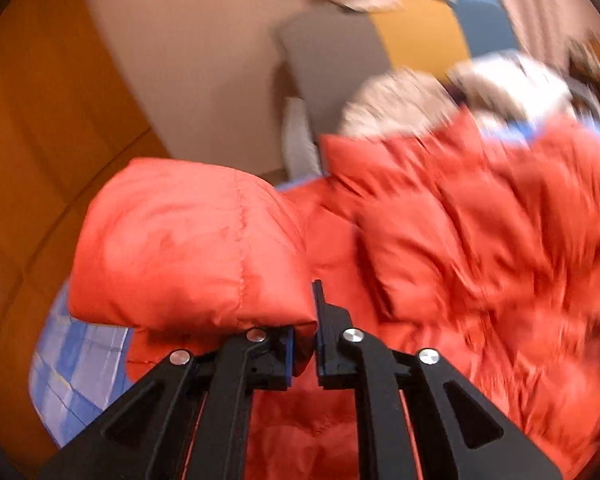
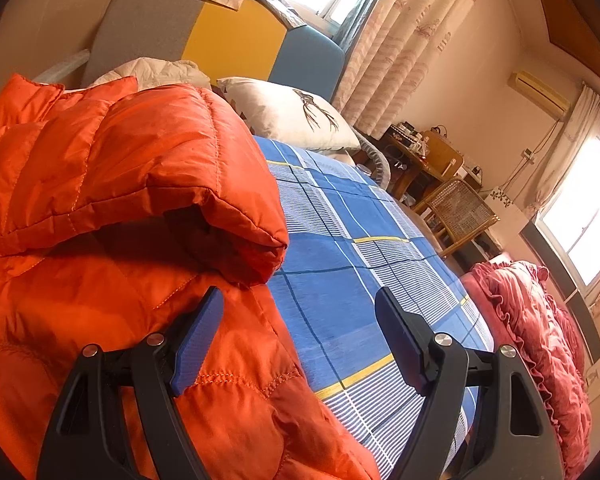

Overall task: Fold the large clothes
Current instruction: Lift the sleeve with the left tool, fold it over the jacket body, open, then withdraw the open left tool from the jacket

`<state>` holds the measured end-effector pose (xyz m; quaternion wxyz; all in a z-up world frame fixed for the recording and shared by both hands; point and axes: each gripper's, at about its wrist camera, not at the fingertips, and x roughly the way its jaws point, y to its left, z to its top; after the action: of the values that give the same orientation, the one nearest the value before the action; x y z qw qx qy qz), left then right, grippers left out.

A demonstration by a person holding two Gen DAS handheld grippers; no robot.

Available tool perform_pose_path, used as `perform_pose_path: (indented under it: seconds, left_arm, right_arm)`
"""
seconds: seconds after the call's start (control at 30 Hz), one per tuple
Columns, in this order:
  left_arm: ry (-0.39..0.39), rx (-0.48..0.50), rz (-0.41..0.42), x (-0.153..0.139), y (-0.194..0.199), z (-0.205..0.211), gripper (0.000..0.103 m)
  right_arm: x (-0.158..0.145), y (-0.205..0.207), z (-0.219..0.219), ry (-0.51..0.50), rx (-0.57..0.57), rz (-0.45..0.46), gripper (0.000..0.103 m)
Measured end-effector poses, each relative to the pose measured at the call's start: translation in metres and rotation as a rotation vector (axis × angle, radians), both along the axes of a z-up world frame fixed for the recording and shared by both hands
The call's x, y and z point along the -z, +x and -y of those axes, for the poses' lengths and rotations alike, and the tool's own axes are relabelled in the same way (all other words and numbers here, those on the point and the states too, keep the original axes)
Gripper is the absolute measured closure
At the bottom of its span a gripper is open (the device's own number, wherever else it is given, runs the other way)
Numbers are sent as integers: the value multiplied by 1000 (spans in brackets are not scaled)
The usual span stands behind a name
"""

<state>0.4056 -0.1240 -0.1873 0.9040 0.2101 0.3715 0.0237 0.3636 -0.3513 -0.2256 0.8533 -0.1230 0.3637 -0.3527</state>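
The quilted orange puffer jacket (image 2: 112,168) lay on the blue plaid bedsheet (image 2: 340,264), its puffy sleeve (image 1: 188,244) pinched by the nearly closed, downward-tilted left gripper (image 1: 305,344), while the right gripper (image 2: 300,344) gaped wide and empty over the jacket's hem, and the left view's far side was blurred.

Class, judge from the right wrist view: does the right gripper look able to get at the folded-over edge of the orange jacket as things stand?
Probably yes. The right gripper stands open and empty, and the orange jacket has its folded edge just ahead of the left finger, with nothing between them. Only blue plaid sheet lies alongside.
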Motion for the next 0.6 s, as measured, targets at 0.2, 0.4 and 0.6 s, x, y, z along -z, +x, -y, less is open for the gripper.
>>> perform_pose_path:
  seconds: [0.2,0.4,0.6]
  left_arm:
    - [192,153,-38,32,-15,49,57]
    - [162,259,62,13,-57,67,15]
    - [-5,144,56,-9,-75,28,15]
  right_arm:
    - [1,-1,3,20,-6,6,26]
    - [2,-1,1,11,-10,2,26]
    - [1,-3,-2,7,-22,8,26]
